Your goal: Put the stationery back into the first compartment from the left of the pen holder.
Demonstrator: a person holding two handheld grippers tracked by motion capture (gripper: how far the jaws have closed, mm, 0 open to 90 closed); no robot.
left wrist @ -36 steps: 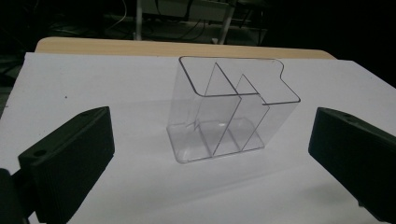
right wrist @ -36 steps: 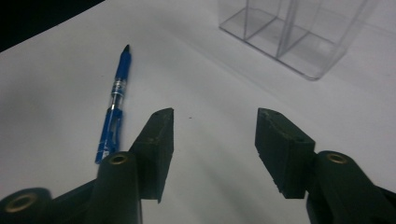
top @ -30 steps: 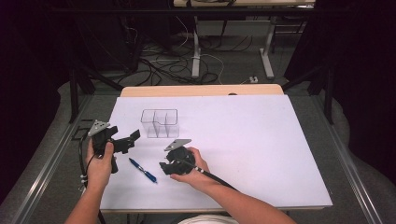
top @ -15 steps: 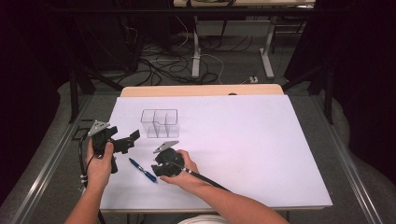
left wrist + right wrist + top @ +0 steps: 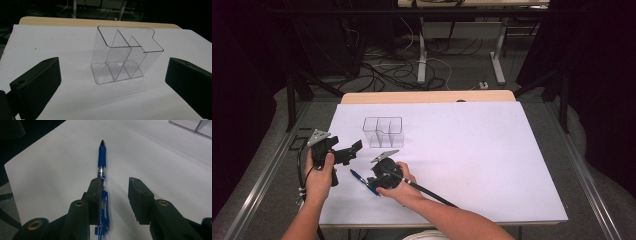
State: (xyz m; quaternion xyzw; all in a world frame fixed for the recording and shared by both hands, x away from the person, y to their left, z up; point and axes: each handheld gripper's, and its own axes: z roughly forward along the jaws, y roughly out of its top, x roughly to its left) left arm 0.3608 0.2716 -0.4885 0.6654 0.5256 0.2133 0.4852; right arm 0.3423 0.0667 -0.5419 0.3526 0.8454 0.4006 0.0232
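Right gripper [image 5: 116,195] jaws have just been closing around the blue pen [image 5: 102,157], one pad touching it, the other apart; pickup seems imminent. Near the white sheet's [image 5: 472,150] left edge the pen is laid, before the clear organizer [image 5: 383,131].

White sheet [image 5: 472,150] covers the table [image 5: 427,96]; cables [image 5: 382,65] beyond.

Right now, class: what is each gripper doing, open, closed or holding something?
Left gripper: open, holding nothing, facing the clear organizer.
Right gripper: jaws just closing around the blue pen, one touching it, not yet clamped.
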